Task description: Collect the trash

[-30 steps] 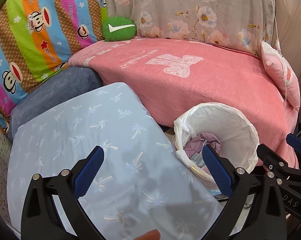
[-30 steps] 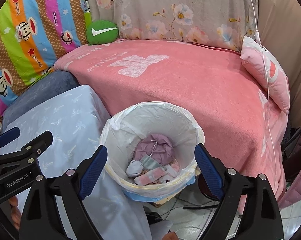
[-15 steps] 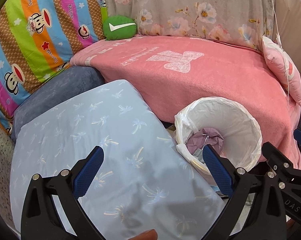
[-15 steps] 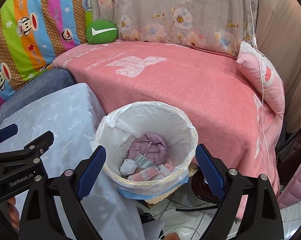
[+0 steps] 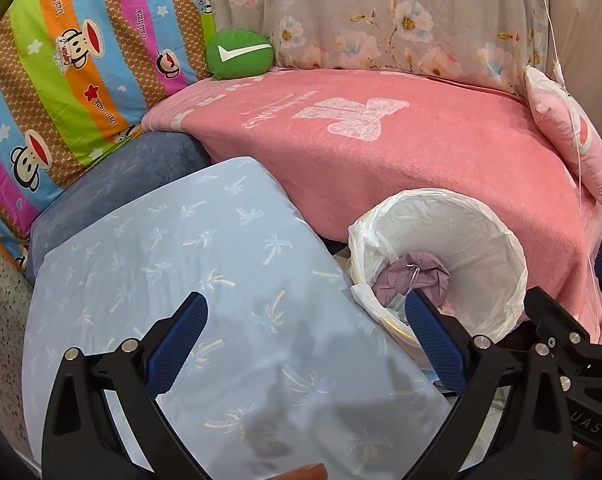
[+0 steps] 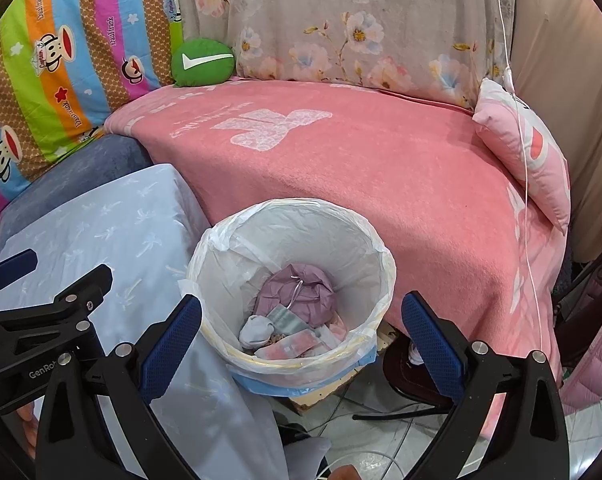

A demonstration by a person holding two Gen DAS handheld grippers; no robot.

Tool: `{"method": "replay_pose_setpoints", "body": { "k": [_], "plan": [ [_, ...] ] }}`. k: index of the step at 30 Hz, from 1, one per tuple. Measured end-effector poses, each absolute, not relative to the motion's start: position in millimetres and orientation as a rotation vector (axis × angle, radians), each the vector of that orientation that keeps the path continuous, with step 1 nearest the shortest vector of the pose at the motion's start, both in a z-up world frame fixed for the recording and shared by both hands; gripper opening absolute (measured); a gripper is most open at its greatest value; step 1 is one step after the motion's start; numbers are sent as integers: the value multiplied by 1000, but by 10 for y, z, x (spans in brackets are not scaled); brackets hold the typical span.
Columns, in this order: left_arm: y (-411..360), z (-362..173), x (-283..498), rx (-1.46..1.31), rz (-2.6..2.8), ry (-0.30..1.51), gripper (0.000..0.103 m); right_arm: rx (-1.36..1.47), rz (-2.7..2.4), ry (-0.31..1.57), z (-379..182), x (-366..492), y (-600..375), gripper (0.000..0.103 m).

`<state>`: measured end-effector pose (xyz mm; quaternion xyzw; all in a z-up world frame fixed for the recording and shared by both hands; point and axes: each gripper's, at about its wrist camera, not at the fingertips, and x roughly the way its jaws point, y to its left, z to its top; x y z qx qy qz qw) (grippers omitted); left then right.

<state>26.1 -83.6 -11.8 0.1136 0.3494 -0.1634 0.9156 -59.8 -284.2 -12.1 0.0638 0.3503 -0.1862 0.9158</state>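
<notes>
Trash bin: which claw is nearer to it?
Right. The right claw hangs open directly above the trash bin; the left claw sits beside it, over the blue cushion.

A pink blanket (image 6: 381, 184) is covering the bed, a white bag (image 6: 301, 232) is lining the bin, and monkeys are dotting the striped pillow (image 6: 61, 64).

1. The left gripper (image 5: 305, 344) has black angular arms, silver screws and blue textured pads.
2. The right gripper (image 6: 301, 344) looks alike; its neighbour's side reads "GenRob".
</notes>
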Motion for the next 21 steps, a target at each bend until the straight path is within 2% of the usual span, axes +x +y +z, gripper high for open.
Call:
{"method": "replay_pose_setpoints", "body": {
  "k": [21],
  "plan": [
    [-889,-172,251,245,-329,733,95,140,-400,742,-194,-620,-2948,97]
  ]
}}
